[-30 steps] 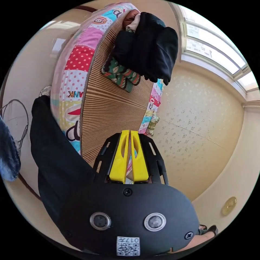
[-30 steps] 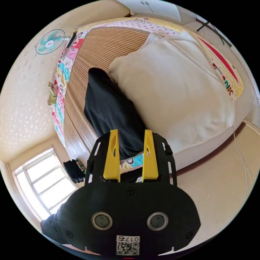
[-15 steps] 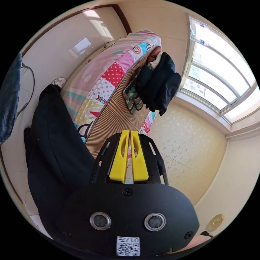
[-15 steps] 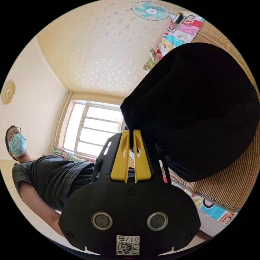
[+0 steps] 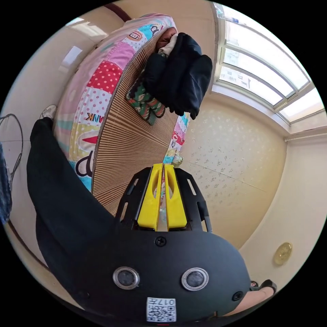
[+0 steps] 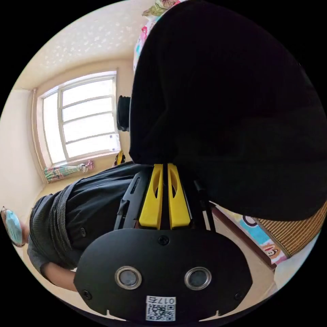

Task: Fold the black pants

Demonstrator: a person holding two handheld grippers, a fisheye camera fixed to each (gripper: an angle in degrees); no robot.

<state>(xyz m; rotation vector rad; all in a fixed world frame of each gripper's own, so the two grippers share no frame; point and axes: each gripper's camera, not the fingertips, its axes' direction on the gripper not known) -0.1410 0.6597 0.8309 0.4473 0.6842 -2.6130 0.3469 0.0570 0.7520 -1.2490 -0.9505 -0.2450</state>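
Left gripper view: left gripper (image 5: 162, 167), yellow jaws pressed together with only a thin slit between; whether any cloth is pinched there cannot be told. Beside it, the black pants (image 5: 64, 204) hang as a long dark panel off the bed edge (one end reaches toward the floor). Behind, a ribbed brown bamboo mat (image 5: 129, 139) covers the bed, with a colourful patchwork cartoon sheet (image 5: 95, 92) under it. Farther along the mat, a pile of dark folded clothes (image 5: 180, 75) sits on a green patterned garment (image 5: 144, 102). A bright multi-pane window (image 5: 262, 71) is beyond.

Right gripper view: right gripper (image 6: 164, 167), yellow jaws closed tight at the lower edge of the black pants (image 6: 231, 112); actual grip on the fabric unclear. A person's dark grey torso (image 6: 81, 207) is behind, then the window (image 6: 81, 119).
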